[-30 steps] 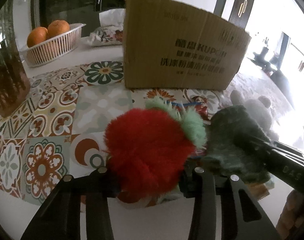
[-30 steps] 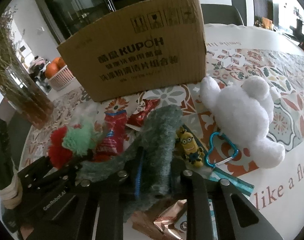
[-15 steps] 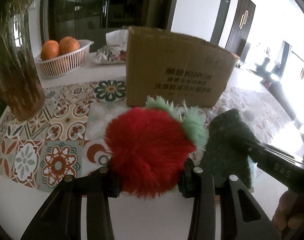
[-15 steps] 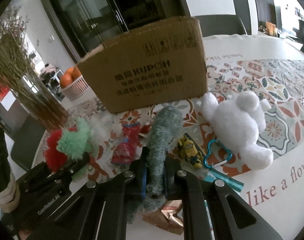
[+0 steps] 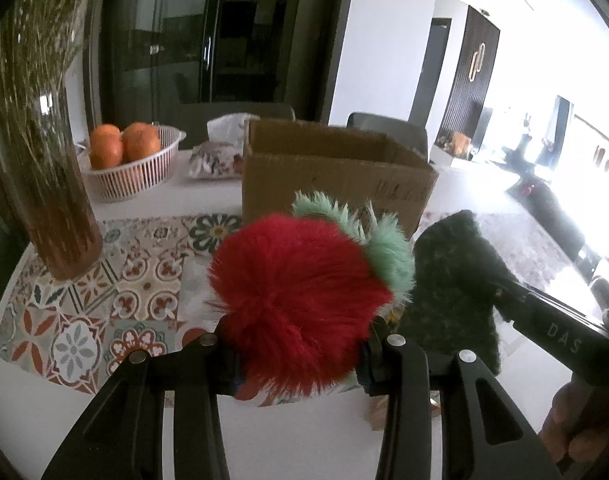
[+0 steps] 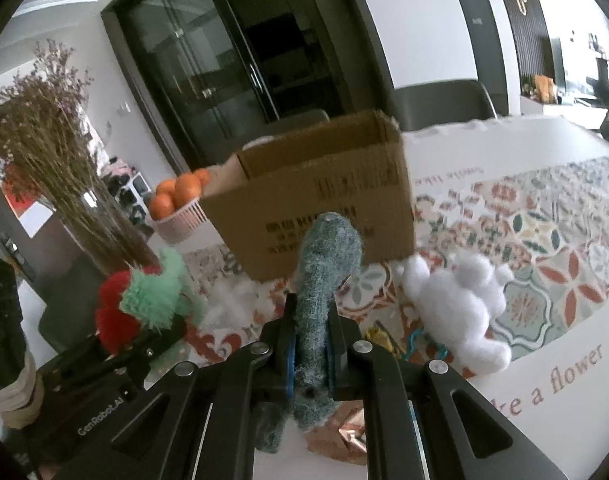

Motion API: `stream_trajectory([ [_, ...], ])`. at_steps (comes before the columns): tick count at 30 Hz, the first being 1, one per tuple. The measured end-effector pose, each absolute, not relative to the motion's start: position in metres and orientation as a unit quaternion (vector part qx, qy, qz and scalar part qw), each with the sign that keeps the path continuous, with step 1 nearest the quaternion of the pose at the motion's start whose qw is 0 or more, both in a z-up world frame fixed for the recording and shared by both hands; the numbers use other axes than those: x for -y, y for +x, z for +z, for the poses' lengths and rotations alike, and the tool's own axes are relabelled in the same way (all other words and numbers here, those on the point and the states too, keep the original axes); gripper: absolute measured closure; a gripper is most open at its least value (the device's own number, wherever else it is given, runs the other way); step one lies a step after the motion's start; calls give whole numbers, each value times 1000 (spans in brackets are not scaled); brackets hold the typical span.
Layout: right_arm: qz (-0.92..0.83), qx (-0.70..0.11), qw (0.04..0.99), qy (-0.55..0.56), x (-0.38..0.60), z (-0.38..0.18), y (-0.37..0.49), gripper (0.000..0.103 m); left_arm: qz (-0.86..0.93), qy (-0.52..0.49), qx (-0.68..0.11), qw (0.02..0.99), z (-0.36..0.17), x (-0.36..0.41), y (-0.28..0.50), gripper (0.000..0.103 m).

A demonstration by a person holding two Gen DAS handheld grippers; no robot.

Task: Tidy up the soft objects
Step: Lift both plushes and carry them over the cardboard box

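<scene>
- Between the left gripper's (image 5: pixel 300 356) fingers sits the red fluffy toy (image 5: pixel 296 300), pinched from both sides and carried clear of the table (image 5: pixel 104 412); its mint-green tuft (image 5: pixel 384 248) points away from the claw.
- Just right of that claw, the right gripper (image 6: pixel 310 340) is clamped tight on the grey-green plush (image 6: pixel 324 272), whose free end stands up past the fingertips while the other end hangs below them.
- Ahead of both claws stands the open cardboard box (image 6: pixel 324 208) on the patterned mat (image 6: pixel 544 248).
- Right of the right claw, on the mat, lies a white plush bear (image 6: pixel 456 312).
- Beyond the left claw to its left: a basket of oranges (image 5: pixel 132 160) and a vase of dried flowers (image 5: pixel 44 160).
</scene>
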State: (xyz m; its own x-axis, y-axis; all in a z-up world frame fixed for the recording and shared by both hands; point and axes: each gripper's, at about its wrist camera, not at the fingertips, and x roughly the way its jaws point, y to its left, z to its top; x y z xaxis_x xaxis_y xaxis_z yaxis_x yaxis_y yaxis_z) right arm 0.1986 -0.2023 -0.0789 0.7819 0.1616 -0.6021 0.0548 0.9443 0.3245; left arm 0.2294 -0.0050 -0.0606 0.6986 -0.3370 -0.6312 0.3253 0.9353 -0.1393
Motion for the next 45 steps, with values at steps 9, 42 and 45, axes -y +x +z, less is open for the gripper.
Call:
stream_trajectory([
  [9, 28, -276, 948, 155, 211, -40, 193, 91, -194, -5, -309, 931, -23, 15, 226, 62],
  [42, 43, -158, 981, 107, 233, 62, 284, 91, -220, 35, -255, 941, 50, 55, 347, 62],
  [45, 44, -165, 980, 105, 238, 61, 301, 91, -225, 32, -266, 937, 45, 58, 363, 62],
])
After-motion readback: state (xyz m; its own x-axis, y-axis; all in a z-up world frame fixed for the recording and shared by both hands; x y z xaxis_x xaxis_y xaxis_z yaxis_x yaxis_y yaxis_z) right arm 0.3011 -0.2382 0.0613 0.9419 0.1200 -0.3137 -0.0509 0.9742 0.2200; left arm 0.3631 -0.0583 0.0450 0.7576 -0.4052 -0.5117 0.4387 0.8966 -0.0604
